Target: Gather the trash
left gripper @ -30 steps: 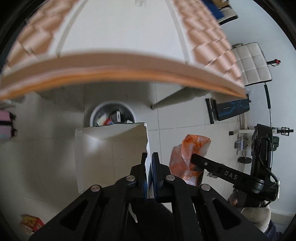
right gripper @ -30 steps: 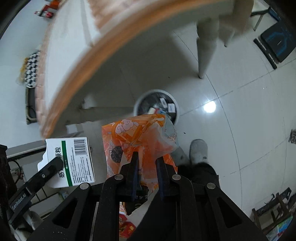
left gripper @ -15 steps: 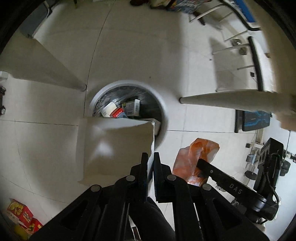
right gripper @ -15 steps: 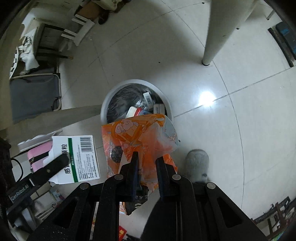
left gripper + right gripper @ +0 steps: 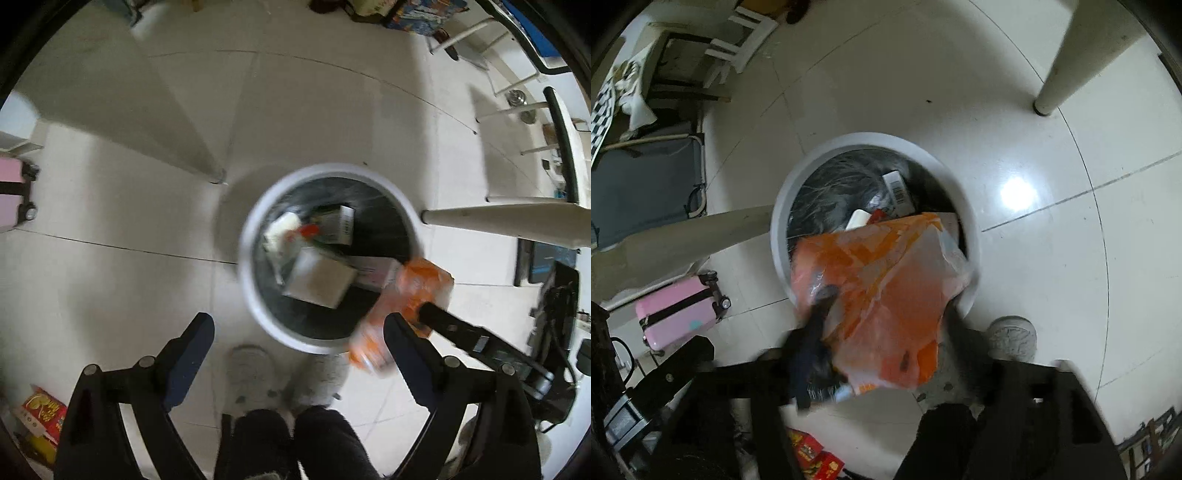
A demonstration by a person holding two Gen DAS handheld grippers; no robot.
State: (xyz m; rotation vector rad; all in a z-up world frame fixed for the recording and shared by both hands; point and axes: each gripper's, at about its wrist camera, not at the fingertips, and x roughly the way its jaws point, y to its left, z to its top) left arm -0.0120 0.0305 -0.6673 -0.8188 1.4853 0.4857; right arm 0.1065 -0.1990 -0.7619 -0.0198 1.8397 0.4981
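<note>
I'm looking down w/ both cams at the white round trash bin (image 5: 255, 306) on the pale tile floor (image 5: 110, 206). My left gripper (image 5: 299, 332) is low in the left view, jaws just swung wide apart, nothing between them. The white box (image 5: 319, 282) sits mid-frame in the left view, inside the bin's ring, tilted and blurry, on top of other trash like a small carton (image 5: 338, 223) and a white bottle w/ a red bit (image 5: 282, 225). My right gripper (image 5: 882, 343) is at the bottom of the right view, very blurry, jaws also just opened up. The orange plastic bag (image 5: 882, 295) is in the middle of the right view, between the spread fingers, and hangs over the near rim of the bin (image 5: 779, 225). I can't tell if a pad touches it, but the jaws aren't squeezing it. In the left view the bag (image 5: 421, 288) is at the right edge of the bin, by the other gripper's black finger (image 5: 443, 321). A person's grey slippers (image 5: 249, 373) and dark trouser legs (image 5: 280, 439) are at the bottom centre. A pink suitcase (image 5: 679, 314) lies at lower left in the right view. A white table leg (image 5: 1071, 74) is upper right there. Red snack boxes (image 5: 42, 413) sit at the lower left in the left view.
</note>
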